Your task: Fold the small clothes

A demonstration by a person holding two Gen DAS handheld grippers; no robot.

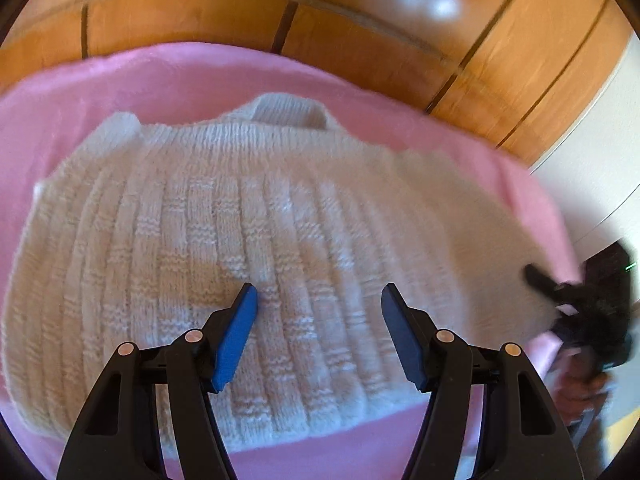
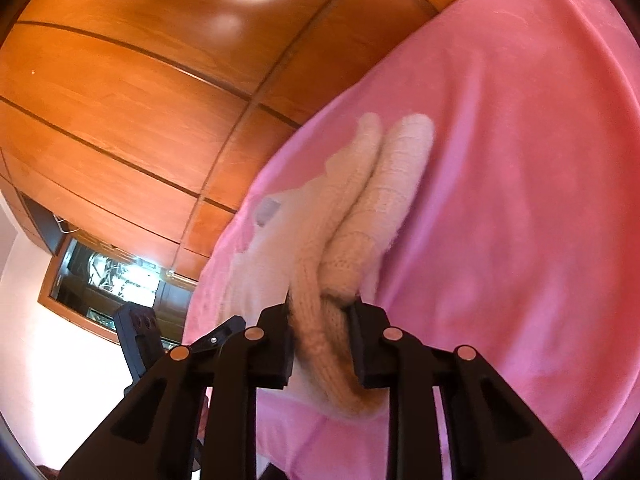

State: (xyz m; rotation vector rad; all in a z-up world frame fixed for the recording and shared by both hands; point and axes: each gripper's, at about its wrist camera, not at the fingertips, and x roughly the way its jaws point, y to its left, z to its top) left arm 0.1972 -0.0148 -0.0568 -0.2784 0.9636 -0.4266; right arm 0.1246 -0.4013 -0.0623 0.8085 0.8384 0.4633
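Sweater: cream knit, lying mostly flat on pink blanket, fills centre of left wrist frame; neck toward top of frame, hem toward bottom.
Sleeve/edge: bunched into a roll, runs from centre of right wrist frame down to lower centre, lifted off blanket.
Right tool: clamped on that bunched knit, pads pressing both sides; seen blurred at right edge of left wrist frame too.
Left tool: blue pads apart, nothing between, hovering over lower middle of sweater, not clearly touching.
Backdrop: wooden wardrobe panels across top of both frames.
Step guess: starting a side fold inward.
Risk 1: thick loose knit slipping from narrow grip, fold collapsing halfway.
Risk 2: body dragging with the pull, since nothing pins it down; crooked fold.
Risk 3: blanket pinched along, rucking up underneath.
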